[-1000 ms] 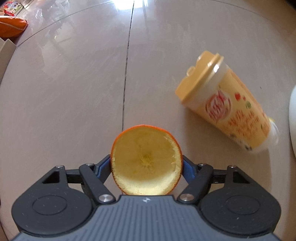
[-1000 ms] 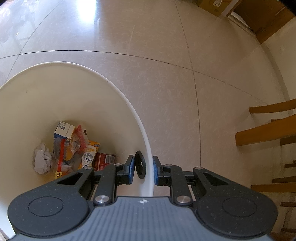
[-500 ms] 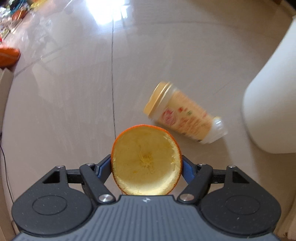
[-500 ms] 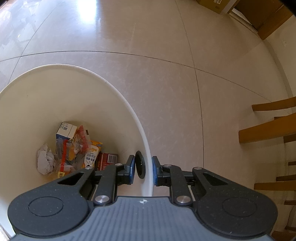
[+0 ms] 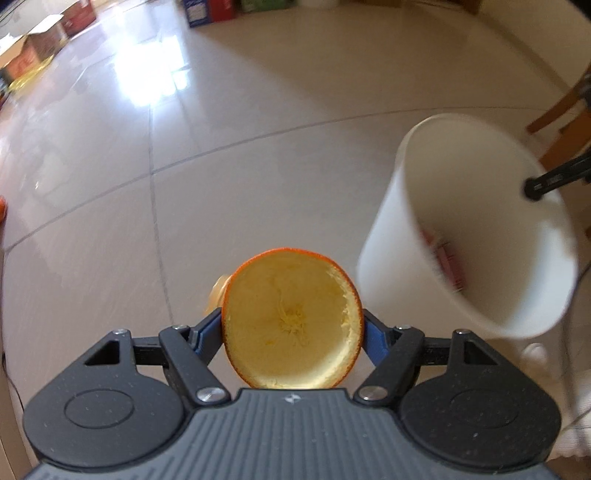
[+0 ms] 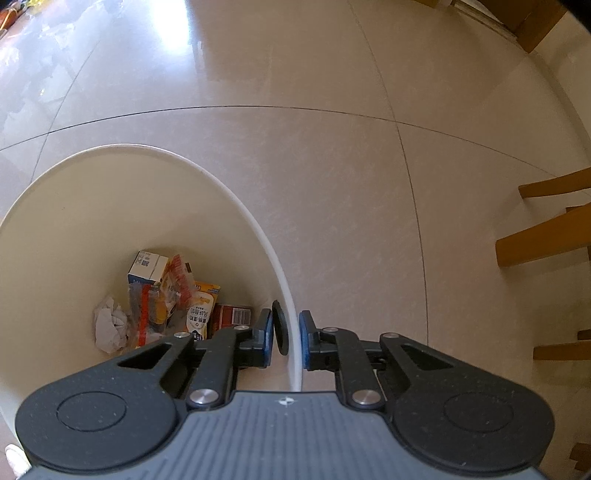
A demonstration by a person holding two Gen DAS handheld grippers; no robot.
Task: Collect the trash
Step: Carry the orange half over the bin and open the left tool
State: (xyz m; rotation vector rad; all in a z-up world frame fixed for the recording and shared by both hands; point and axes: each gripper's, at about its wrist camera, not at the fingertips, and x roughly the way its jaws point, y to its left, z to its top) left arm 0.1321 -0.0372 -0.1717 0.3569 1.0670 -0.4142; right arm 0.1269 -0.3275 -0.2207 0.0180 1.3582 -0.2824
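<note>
My left gripper (image 5: pixel 291 325) is shut on a hollowed orange peel half (image 5: pixel 291 321), its pale inside facing the camera. To its right the white trash bin (image 5: pixel 443 177) hangs tilted above the floor, mouth toward me. A sliver of the yellow cup (image 5: pixel 218 291) peeks out behind the peel's left edge. In the right wrist view my right gripper (image 6: pixel 286 339) is shut on the bin's rim (image 6: pixel 291 332), one finger inside and one outside. Inside the bin (image 6: pixel 74 221) lie a crumpled tissue (image 6: pixel 109 326), cartons and wrappers (image 6: pixel 166 295).
Glossy beige floor tiles spread all around. Cardboard boxes (image 5: pixel 44 33) and a blue box (image 5: pixel 207 11) line the far edge in the left wrist view. Wooden chair legs (image 6: pixel 546 236) stand to the right of the bin, with chair legs (image 5: pixel 561 110) also behind it.
The left gripper has risen and swung right with the peel; the yellow cup is now almost hidden behind it and the bin's open mouth has come into view. The right gripper keeps its hold.
</note>
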